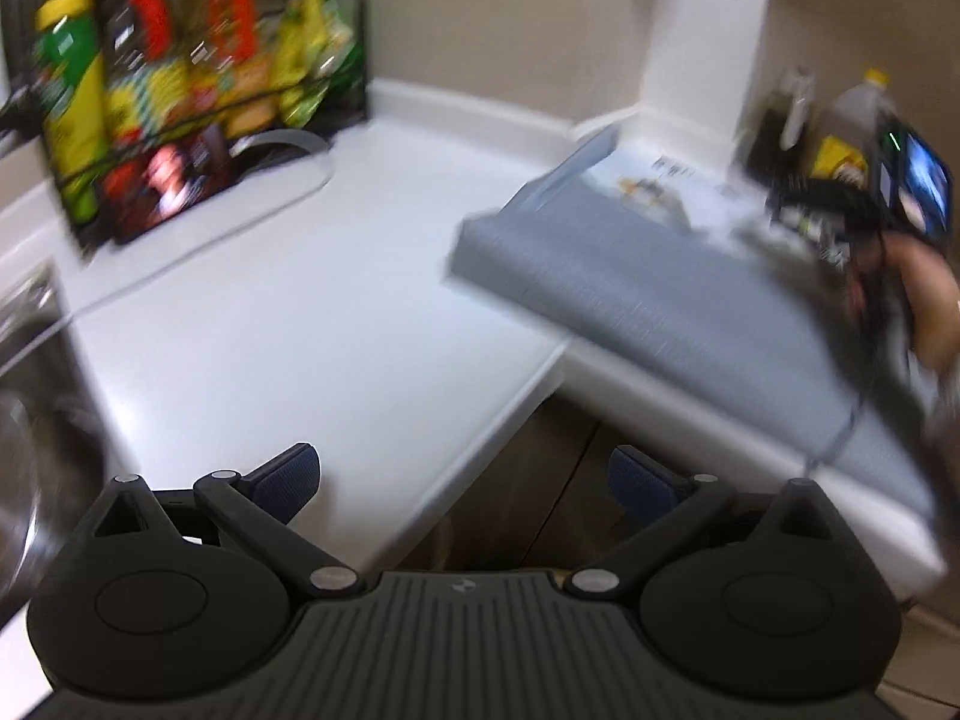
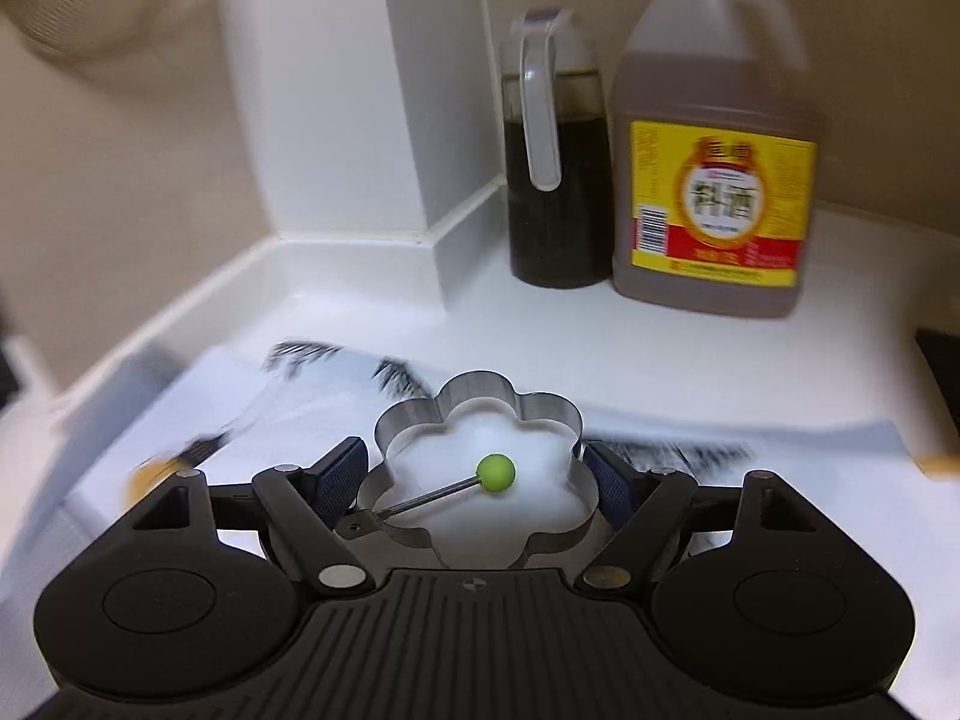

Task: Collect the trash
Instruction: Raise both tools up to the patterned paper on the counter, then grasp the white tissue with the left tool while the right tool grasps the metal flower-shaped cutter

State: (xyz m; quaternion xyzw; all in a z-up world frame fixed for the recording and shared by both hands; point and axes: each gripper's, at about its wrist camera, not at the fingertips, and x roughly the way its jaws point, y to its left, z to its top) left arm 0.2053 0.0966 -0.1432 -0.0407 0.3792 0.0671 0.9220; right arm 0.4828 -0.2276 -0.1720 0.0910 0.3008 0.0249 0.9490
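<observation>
Presently my right tongs (image 2: 474, 480) bracket the flower-shaped metal ring (image 2: 480, 468), one pad on each flank; they look clamped on it, though blur leaves contact uncertain. The ring sits over the printed paper (image 2: 720, 480) near the counter's (image 2: 600, 330) back corner, its green-knobbed handle (image 2: 495, 473) pointing away from me and rightward. My left tongs (image 1: 462, 483) stand apart and empty, off the counter's front edge, well apart from the ring. The right hand is nearer.
</observation>
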